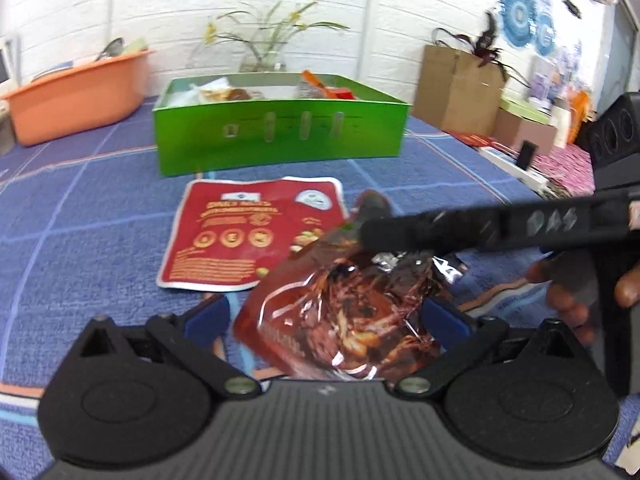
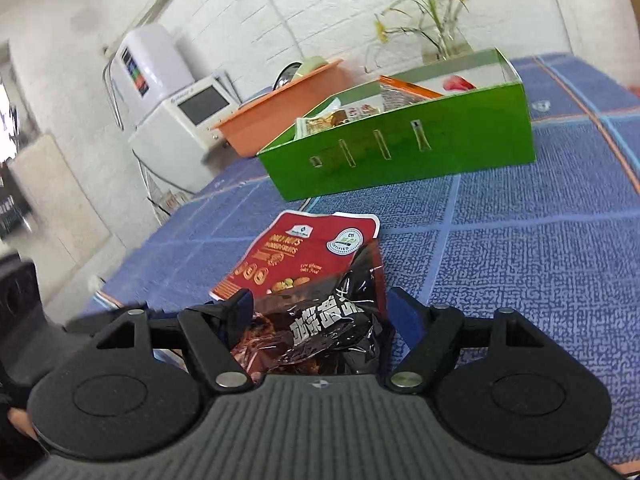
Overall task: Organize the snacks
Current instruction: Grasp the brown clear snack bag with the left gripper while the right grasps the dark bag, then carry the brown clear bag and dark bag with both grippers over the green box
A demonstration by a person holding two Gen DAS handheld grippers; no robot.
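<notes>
The left gripper (image 1: 324, 312) stands with its blue-padded fingers spread wide on either side of a crinkled dark red snack packet (image 1: 340, 312), and from its own camera neither pad clearly presses the foil, so whether it grips the packet cannot be told. The right gripper (image 2: 320, 312) also has its fingers apart around the same dark packet (image 2: 320, 328), which fills the gap between them; whether the pads bite on it cannot be told from that view either. In the left wrist view one black finger of the right gripper (image 1: 460, 228) reaches across from the right and lies over the packet's upper edge, with a person's hand (image 1: 576, 288) on the handle behind it. Just beyond the packet, partly under its far corner, a flat red nut pouch (image 1: 248, 236) lies on the blue checked cloth (image 1: 80, 220). Farther back on the cloth stands a green cardboard box (image 1: 280, 136), open at the top, with several wrapped snacks (image 1: 224, 94) inside it. An orange plastic tub (image 1: 76, 96) sits to the left of the box, and a glass vase of grasses (image 1: 264, 60) stands behind it against the white brick wall (image 1: 360, 20).
</notes>
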